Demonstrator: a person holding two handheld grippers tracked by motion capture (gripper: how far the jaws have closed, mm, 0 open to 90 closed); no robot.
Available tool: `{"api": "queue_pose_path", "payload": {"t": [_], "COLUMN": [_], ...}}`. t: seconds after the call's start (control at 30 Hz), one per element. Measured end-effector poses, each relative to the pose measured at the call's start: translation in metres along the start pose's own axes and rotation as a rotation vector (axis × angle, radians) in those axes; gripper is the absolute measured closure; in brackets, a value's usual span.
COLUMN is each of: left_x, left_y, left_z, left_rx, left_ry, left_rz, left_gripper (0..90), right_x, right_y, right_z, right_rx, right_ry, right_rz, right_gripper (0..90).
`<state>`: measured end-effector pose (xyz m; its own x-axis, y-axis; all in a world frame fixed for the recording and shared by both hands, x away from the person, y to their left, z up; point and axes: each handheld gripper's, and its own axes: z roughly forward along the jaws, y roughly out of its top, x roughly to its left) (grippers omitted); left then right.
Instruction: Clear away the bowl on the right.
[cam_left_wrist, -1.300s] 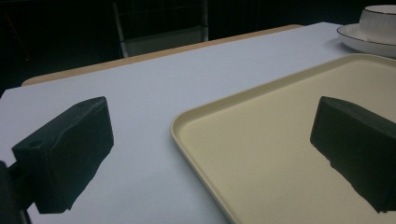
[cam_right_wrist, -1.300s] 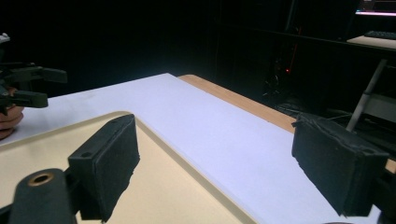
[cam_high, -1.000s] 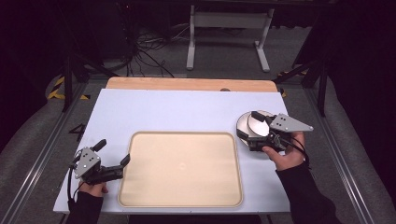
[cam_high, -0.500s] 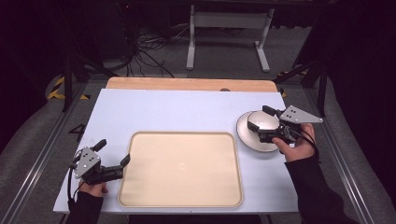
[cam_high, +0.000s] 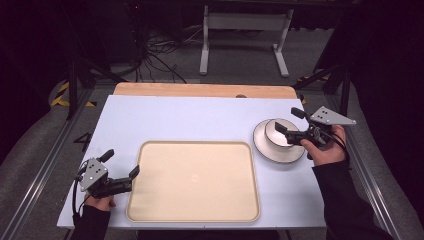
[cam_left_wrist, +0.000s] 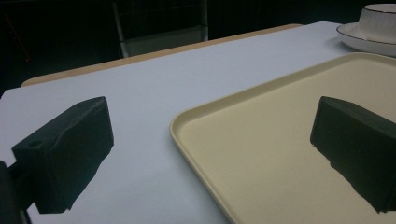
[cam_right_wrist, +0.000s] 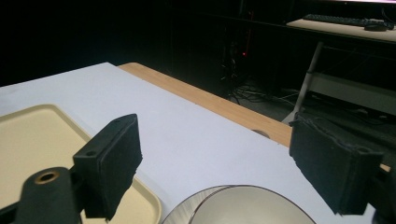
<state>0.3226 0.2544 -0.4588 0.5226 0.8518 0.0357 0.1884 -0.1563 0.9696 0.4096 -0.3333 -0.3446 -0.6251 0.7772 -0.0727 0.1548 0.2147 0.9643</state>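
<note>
Left gripper (cam_high: 122, 175) rests at the bench's (cam_high: 200, 120) near-left corner, fingers spread wide and empty, one finger just over the tray's (cam_high: 195, 210) left rim. Tray sits centre-front, beige, bare; looks like light stiff plastic with a low raised lip, best taken at that lip. To its right, just beside it, a white plate (cam_high: 262, 145) carries a small bowl (cam_high: 276, 131) with a dark rim line; both look like glazed ceramic, so hard, smooth, likely slippery and chippable; pinch the bowl's wall or the plate's edge, gently. Right gripper (cam_high: 292, 125) hovers at the bowl's right side, fingers spread, nothing between them; touching the bowl or just clear, cannot tell. In the right gripper view the bowl is cut off at the bottom edge; its inside goes unseen.
</note>
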Motion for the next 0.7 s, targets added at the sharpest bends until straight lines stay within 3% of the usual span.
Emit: {"api": "queue_pose_path", "payload": {"t": [0.53,0.7], "left_x": [0.000,0.000], "left_y": [0.000,0.000], "left_z": [0.000,0.000], "left_rx": [0.002,-0.001], "left_ry": [0.000,0.000], "left_rz": [0.002,0.000], "left_gripper": [0.1,0.1], "right_x": [-0.023,-0.031], "right_y": [-0.003,-0.004], "right_z": [-0.006,-0.003], "right_rx": [0.016,0.063], "right_ry": [-0.067,-0.101], "right_rz": [0.036,0.038], "right_gripper": [16.2,16.2]}}
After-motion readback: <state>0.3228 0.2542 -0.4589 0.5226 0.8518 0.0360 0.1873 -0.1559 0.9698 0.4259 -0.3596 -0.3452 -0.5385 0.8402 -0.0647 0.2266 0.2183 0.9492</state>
